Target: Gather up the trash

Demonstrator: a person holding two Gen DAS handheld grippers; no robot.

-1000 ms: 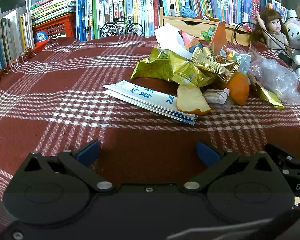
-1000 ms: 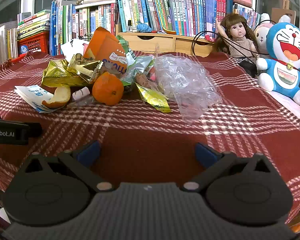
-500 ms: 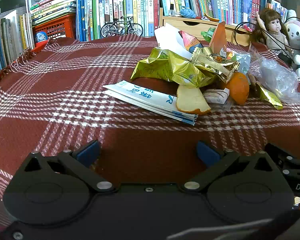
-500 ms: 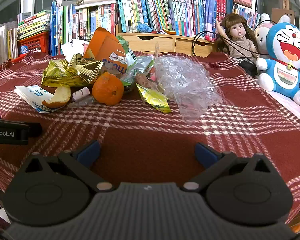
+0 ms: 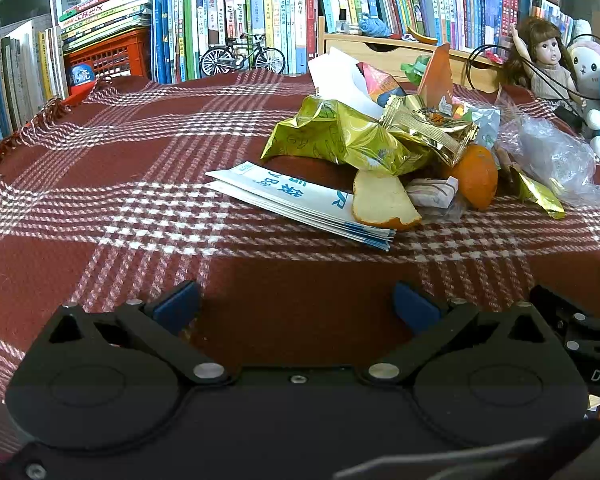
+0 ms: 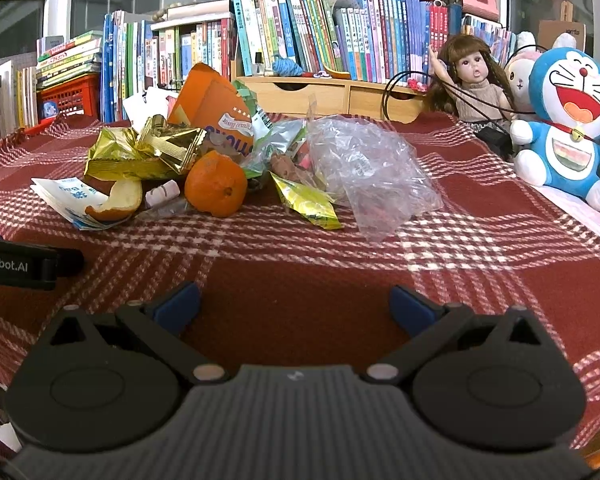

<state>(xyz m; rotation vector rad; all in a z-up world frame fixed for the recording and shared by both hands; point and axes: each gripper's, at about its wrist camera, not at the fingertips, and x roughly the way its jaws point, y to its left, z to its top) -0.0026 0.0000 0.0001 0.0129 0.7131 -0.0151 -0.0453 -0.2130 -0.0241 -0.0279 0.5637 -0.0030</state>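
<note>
On the red plaid cloth (image 5: 100,208) the trash pile (image 6: 228,160) is lying at centre frame, while the left gripper (image 5: 296,306) and right gripper (image 6: 296,304) are waiting spread wide and empty at the bottom, best approaching low toward one loose wrapper edge.

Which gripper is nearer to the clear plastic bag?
Right. The right gripper faces the clear plastic bag almost head-on; the left gripper sits off to the bag's left.
</note>
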